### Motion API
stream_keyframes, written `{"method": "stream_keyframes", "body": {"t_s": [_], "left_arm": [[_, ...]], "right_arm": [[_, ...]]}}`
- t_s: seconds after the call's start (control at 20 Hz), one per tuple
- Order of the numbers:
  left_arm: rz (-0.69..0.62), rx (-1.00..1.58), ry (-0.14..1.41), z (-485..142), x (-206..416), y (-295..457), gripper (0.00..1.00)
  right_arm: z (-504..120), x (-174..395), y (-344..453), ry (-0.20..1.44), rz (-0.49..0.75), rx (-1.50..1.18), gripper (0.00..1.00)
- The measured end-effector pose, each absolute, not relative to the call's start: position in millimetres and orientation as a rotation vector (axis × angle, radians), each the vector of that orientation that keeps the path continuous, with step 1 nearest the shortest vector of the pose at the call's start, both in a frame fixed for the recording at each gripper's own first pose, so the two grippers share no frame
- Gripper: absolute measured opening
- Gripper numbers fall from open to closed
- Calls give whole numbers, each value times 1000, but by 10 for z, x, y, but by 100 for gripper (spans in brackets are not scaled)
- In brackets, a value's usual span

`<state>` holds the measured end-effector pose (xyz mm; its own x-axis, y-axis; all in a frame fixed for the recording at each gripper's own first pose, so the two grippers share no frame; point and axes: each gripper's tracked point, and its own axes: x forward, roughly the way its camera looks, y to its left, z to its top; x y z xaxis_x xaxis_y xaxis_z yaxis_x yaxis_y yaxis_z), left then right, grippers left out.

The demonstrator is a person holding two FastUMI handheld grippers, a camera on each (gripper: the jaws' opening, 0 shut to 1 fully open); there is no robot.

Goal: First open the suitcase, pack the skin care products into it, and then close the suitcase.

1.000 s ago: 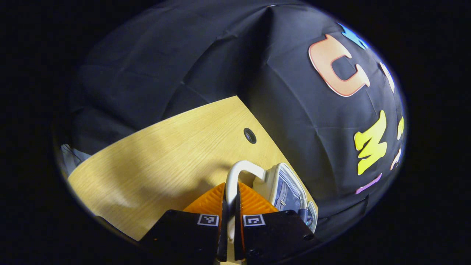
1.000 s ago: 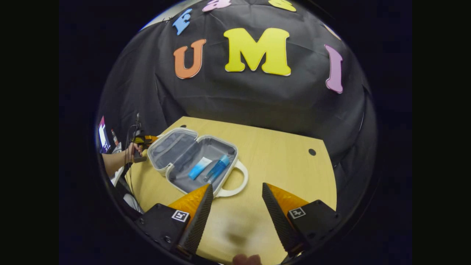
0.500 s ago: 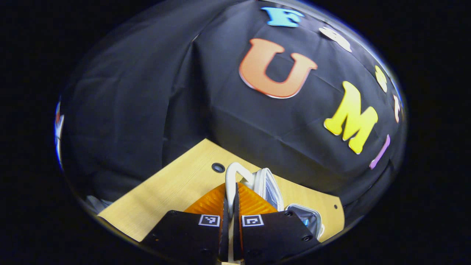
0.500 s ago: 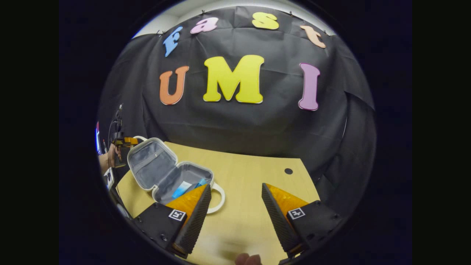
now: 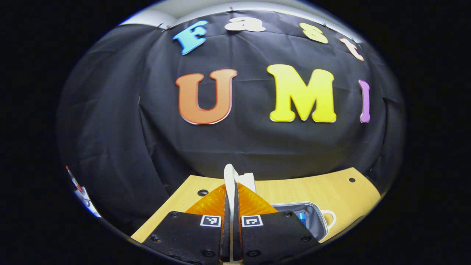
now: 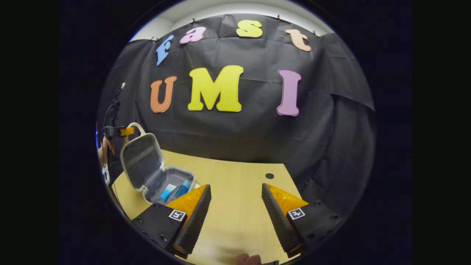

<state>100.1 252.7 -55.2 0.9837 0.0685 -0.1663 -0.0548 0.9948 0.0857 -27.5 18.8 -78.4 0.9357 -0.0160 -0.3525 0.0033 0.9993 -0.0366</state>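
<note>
The left claw pinches the lid handle of the suitcase on the worktop. Tubes are inside. Lower the lid slowly. The right claw is open and holds nothing.

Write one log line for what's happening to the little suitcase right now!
phase: closing | left gripper: shut on lid handle | suitcase lid: raised upright | skin care products: inside suitcase | right gripper: open, idle

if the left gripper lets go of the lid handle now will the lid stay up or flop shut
Likely to drop: the lid stands near upright, held only by its handle in the left gripper. It looks like a rigid shell, so it would probably swing whole, not sag.
</note>
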Motion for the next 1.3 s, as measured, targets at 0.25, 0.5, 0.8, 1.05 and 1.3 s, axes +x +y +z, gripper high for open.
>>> {"method": "stream_keyframes", "body": {"t_s": [0.25, 0.5, 0.8, 1.05, 1.3], "left_arm": [[-59, 172, 167, -684, 988, 1254, 6], [-131, 180, 256, -1299, 970, 361, 6], [-131, 234, 370, -2008, 1040, -135, 6], [-120, 279, 442, -2376, 1153, -211, 6], [-107, 315, 457, -2458, 1091, -212, 6]], "right_arm": [[-775, -360, -320, 360, -77, -13, 82], [-837, -485, -880, 386, -159, -8, 82], [-974, -653, -1469, 422, -240, -23, 81], [-1072, -652, -1676, 454, -260, -37, 79], [-1171, -610, -1656, 480, -240, -27, 81]]}}
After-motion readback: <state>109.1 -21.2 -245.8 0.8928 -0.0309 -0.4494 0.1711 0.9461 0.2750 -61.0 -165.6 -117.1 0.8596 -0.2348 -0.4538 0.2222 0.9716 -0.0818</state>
